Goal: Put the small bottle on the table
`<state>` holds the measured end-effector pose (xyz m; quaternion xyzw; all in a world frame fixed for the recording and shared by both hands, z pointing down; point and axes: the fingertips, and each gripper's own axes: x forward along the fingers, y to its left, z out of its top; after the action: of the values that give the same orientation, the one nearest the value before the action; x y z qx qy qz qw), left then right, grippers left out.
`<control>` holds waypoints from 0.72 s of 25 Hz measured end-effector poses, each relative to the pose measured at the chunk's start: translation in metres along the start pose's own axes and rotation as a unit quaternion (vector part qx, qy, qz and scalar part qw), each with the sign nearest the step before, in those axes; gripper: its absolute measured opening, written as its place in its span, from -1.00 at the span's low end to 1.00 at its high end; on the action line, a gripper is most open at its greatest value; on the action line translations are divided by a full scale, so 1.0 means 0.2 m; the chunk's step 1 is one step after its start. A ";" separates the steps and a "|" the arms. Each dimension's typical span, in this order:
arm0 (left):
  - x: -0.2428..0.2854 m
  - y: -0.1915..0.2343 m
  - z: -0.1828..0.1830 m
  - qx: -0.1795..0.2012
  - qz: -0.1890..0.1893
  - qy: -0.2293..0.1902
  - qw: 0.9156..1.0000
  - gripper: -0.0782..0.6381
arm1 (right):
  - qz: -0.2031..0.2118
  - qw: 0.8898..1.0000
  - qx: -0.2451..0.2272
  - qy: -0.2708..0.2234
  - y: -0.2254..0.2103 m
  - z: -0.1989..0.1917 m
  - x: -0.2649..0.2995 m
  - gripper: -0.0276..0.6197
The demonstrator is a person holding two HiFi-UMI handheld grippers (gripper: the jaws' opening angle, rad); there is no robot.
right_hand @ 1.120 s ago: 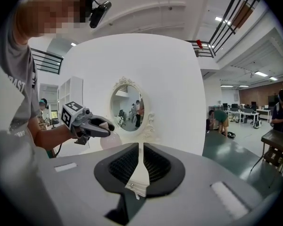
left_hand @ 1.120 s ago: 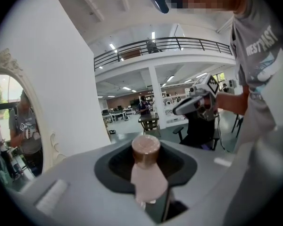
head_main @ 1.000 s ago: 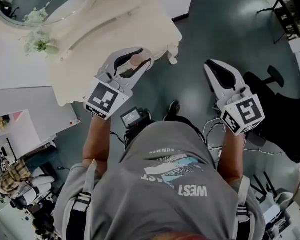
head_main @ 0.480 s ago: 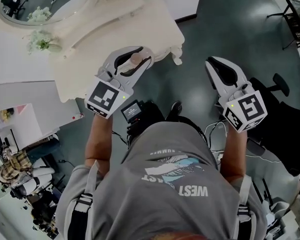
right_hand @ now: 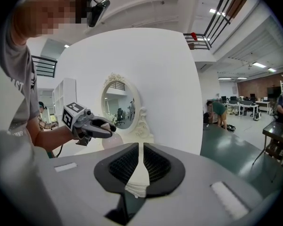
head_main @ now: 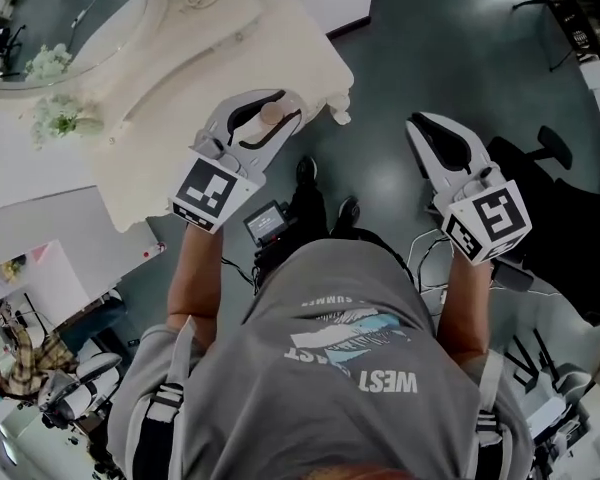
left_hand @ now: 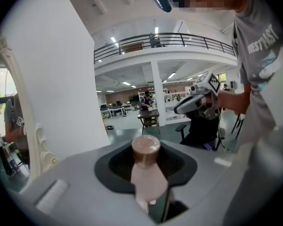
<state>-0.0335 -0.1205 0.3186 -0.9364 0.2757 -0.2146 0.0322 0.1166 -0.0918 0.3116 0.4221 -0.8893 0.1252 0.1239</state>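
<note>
While the person's grey printed T-shirt point(head_main: 350, 368) fills the nearest part of the head view, both tools are held out ahead of it. The right gripper point(head_main: 420, 128) hangs over the dark green floor point(head_main: 430, 38), well clear of the furniture. Its jaws are drawn together with only a sliver between the ribbed pads and nothing in them.

The left gripper point(head_main: 283, 111) is clenched on the small pale-pink bottle with the brown cap point(left_hand: 146, 166). The pads grip its body below the cap. From above, the cap shows as a round disc, so the bottle seems roughly upright (a slight lean cannot be ruled out).

It sits over the near corner of the cream-white carved dressing table point(head_main: 210, 58), close to the scalloped edge, and no view shows whether it touches the top. Farther back on that top lie a sprig of small white flowers point(head_main: 55, 118) and the oval mirror in its ornate frame point(head_main: 40, 28).

The main hazard, as I judge it, is the spot itself. If the jaws part this near the corner, a narrow-based bottle could tip and roll off onto the floor. Letting go while it hangs above the surface, or while it leans, would make that likelier. A safer release would come farther in from the edge, with the base flat on the top.
</note>
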 end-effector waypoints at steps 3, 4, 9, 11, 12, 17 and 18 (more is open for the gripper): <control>0.05 0.08 -0.02 0.003 -0.013 -0.002 1.000 -0.45 | -0.009 1.000 0.002 0.007 -0.01 0.00 0.06 -0.81; 0.06 0.10 -0.03 0.004 -0.017 -0.003 1.000 -0.45 | -0.013 1.000 0.003 0.008 -0.02 0.00 0.08 -0.81; 0.15 0.20 -0.05 0.007 -0.039 -0.003 0.999 -0.45 | -0.031 0.999 0.017 0.010 -0.08 0.01 0.18 -0.81; 0.17 0.24 -0.07 0.009 -0.046 -0.003 0.999 -0.45 | -0.036 0.999 0.021 0.016 -0.10 0.00 0.21 -0.81; 0.19 0.27 -0.08 0.009 -0.048 -0.002 0.999 -0.45 | -0.039 0.999 0.024 0.018 -0.10 0.00 0.23 -0.81; 0.26 0.36 -0.12 0.008 -0.055 0.001 0.998 -0.45 | -0.045 0.998 0.035 0.028 -0.15 -0.02 0.32 -0.81; 0.28 0.38 -0.13 0.008 -0.055 0.001 0.998 -0.45 | -0.046 0.998 0.036 0.030 -0.17 -0.03 0.34 -0.81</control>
<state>-0.0407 -0.2126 0.3499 -0.9498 0.2217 -0.2193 0.0275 0.1021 -0.1585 0.3429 0.4624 -0.8600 0.1636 0.1407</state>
